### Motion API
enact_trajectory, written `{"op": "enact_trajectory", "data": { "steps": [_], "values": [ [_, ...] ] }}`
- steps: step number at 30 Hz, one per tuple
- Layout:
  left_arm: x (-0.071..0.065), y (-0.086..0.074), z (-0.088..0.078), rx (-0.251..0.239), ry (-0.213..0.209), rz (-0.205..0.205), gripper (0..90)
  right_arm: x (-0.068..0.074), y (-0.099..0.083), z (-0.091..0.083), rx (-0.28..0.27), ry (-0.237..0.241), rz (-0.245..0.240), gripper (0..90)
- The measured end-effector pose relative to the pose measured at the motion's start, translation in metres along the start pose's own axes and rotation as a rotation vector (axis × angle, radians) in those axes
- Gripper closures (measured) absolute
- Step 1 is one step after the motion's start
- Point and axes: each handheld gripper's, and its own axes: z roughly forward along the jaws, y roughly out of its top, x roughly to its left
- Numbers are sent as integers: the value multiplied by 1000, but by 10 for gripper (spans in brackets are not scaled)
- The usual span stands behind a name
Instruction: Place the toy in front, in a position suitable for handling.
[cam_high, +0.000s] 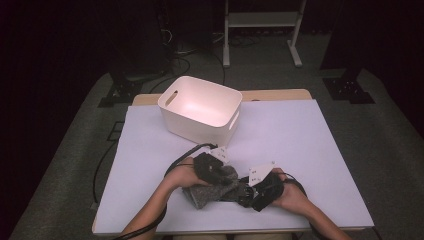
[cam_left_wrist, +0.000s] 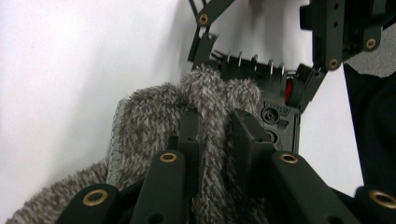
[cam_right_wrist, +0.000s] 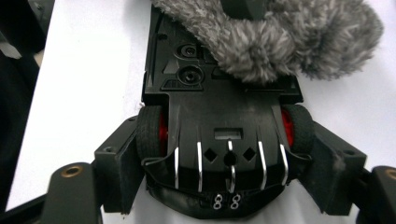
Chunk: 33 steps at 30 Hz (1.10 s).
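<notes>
A black toy car (cam_right_wrist: 219, 121) lies belly-up near the table's front edge, showing its chassis, red-hubbed wheels and metal contact strips. My right gripper (cam_right_wrist: 229, 161) is shut on it, one jaw pressing each side at the wheels. A grey fluffy cloth (cam_left_wrist: 154, 116) is pinched in a fold between the jaws of my left gripper (cam_left_wrist: 215, 123). The cloth rests against one end of the toy car (cam_left_wrist: 275, 114). In the high view, the left gripper (cam_high: 207, 170) sits over the cloth (cam_high: 210, 192), and the right gripper (cam_high: 255, 192) is just to its right.
A white plastic bin (cam_high: 200, 107) with handle slots stands empty at the table's back left. The white tabletop (cam_high: 295, 135) stretches open to the right and behind the hands. Cables trail from both grippers off the near edge.
</notes>
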Motion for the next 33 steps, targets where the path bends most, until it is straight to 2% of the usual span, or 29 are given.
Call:
{"op": "enact_trajectory", "data": {
  "steps": [2,5,9,13,18,22,27,29,31,33],
  "values": [
    [1,-6,-4,0,5,-8,746,1,1,0,8,-10,-16,234],
    [3,-22,-16,-11,25,-30,745,0,-1,0,0,-4,-7,234],
    [4,-50,-33,-57,48,-100,745,-1,-1,1,-1,2,-7,234],
    [6,-59,-38,-65,51,-118,746,-1,-1,1,-1,7,-8,234],
    [5,-52,-34,-66,41,-109,746,0,0,1,6,-4,-17,234],
    [1,-34,-24,-59,14,-60,746,0,1,1,12,-2,-16,234],
    [-10,-5,0,-46,-45,20,745,1,2,1,14,-4,-6,230],
    [-11,-2,4,-35,-43,32,745,-1,0,2,8,2,-2,228],
    [-11,-3,3,-31,-41,19,746,-2,-1,2,2,14,28,220],
    [-10,-7,1,-36,-42,6,746,-2,-1,0,0,7,21,218]
  ]
}}
